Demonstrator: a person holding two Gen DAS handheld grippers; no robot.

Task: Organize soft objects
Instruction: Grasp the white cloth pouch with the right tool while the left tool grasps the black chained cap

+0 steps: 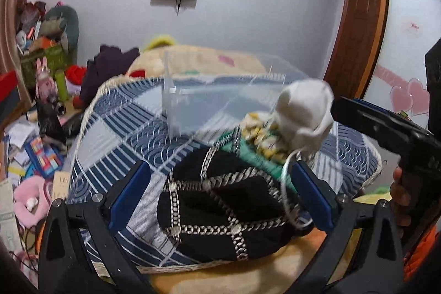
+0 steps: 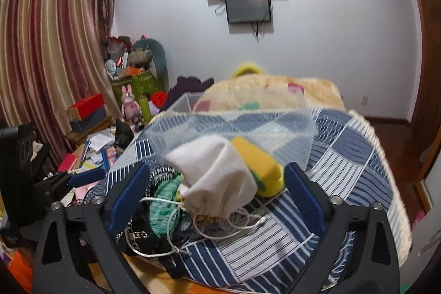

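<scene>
A pile of soft things lies on a blue and white patterned quilt [image 1: 115,128]. A black cap with silver chains [image 1: 220,208] lies between the blue pads of my open left gripper [image 1: 220,194]. Behind it are a green cloth [image 1: 248,153], a yellow and white scrunchie [image 1: 261,134] and a white drawstring pouch [image 1: 303,112]. My right gripper [image 2: 217,189] is open, its pads on either side of the white pouch [image 2: 217,178] and a yellow sponge [image 2: 261,167]. A clear plastic box [image 2: 234,131] stands on the quilt behind the pile.
The right gripper shows at the right edge of the left wrist view [image 1: 386,128]. A beige blanket [image 2: 275,92] lies beyond the box. The floor at left is cluttered with papers, toys and boxes [image 2: 91,145]. A wooden door [image 1: 358,24] is at right.
</scene>
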